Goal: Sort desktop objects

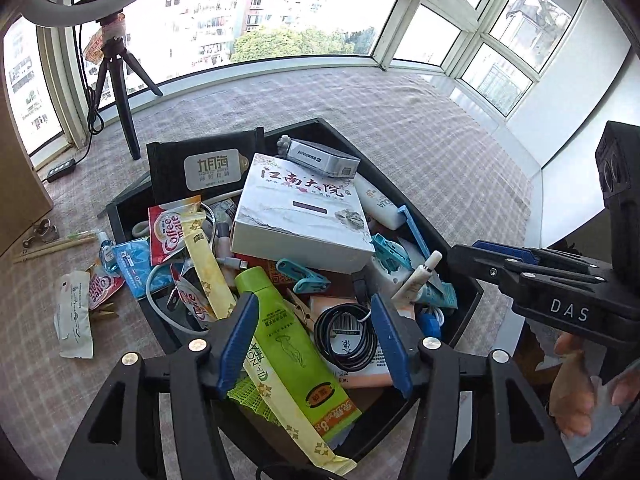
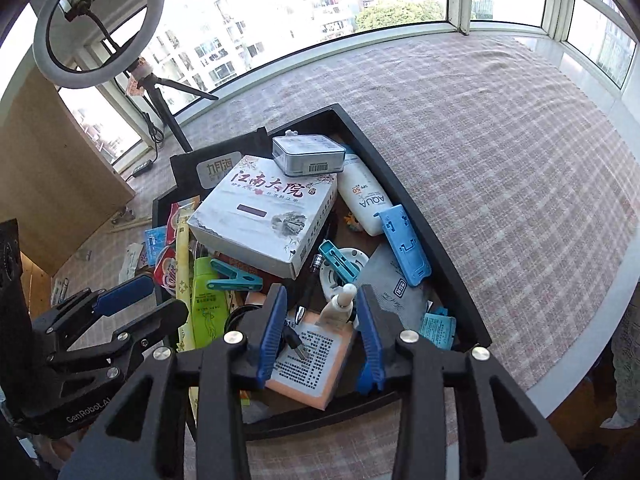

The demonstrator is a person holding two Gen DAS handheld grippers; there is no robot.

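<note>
A black tray point(image 1: 452, 236) point(image 2: 404, 184) holds a heap of desktop objects. On top lies a white box with Chinese writing point(image 1: 300, 216) point(image 2: 260, 216). My left gripper point(image 1: 316, 344) is open above the tray's near end, its jaws on either side of a green tube point(image 1: 292, 344) and a coiled black cable point(image 1: 344, 336). My right gripper point(image 2: 320, 336) is open over a small white tube point(image 2: 340, 304) and an orange-edged card point(image 2: 312, 356). A white AQUA bottle point(image 2: 364, 200) and a blue phone stand point(image 2: 404, 244) lie at the right.
A plaid cloth point(image 2: 520, 152) covers the table. Sachets, a paper packet point(image 1: 74, 320) and chopsticks point(image 1: 52, 246) lie left of the tray. A ring light on a tripod point(image 2: 96, 24) stands at the back left. A brown board point(image 2: 52, 168) leans left.
</note>
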